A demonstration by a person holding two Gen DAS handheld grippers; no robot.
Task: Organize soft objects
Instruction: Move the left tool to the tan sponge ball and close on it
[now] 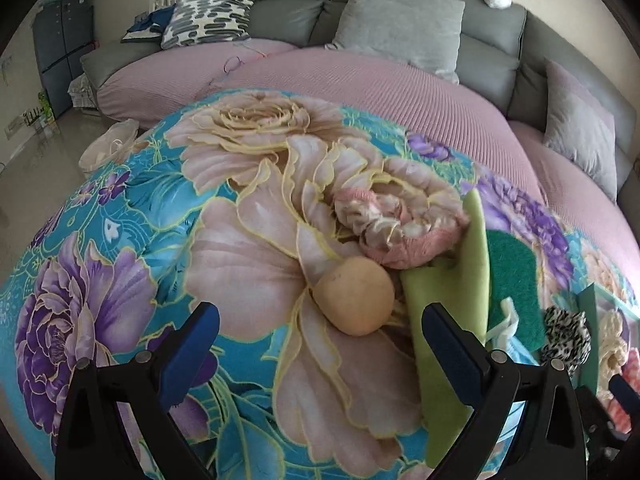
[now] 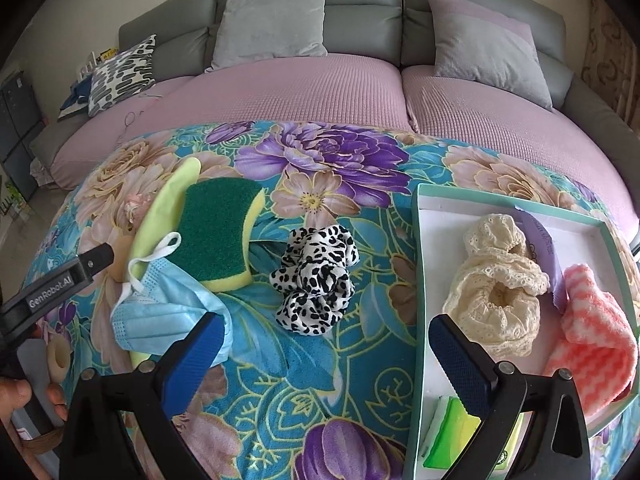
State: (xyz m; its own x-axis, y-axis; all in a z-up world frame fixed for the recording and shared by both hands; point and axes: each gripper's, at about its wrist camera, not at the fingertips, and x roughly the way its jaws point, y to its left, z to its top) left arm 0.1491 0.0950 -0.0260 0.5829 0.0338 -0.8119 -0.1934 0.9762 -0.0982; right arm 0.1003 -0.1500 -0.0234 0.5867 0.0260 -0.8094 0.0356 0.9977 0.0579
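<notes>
On the floral blanket (image 1: 120,208) a peach foam ball (image 1: 354,296) lies just ahead of my open left gripper (image 1: 320,336), between its fingers' line. Behind it sits a pink ruffled cloth bundle (image 1: 396,228), with a green cloth (image 1: 452,308) and green scrub sponge (image 1: 516,276) to the right. My right gripper (image 2: 326,344) is open and empty above the blanket. Ahead of it lie a leopard-print scrunchie (image 2: 316,276), the sponge (image 2: 216,236) and a blue face mask (image 2: 168,312). The teal-rimmed tray (image 2: 420,248) at right holds a cream lace scrunchie (image 2: 496,292) and a pink-and-white cloth (image 2: 596,336).
A grey sofa (image 2: 360,4) with pink seat covers and several cushions lies behind the blanket. The tray also holds a purple strip (image 2: 544,248) and a green packet (image 2: 452,436). The left gripper's body and a hand (image 2: 24,396) show at the left edge of the right wrist view.
</notes>
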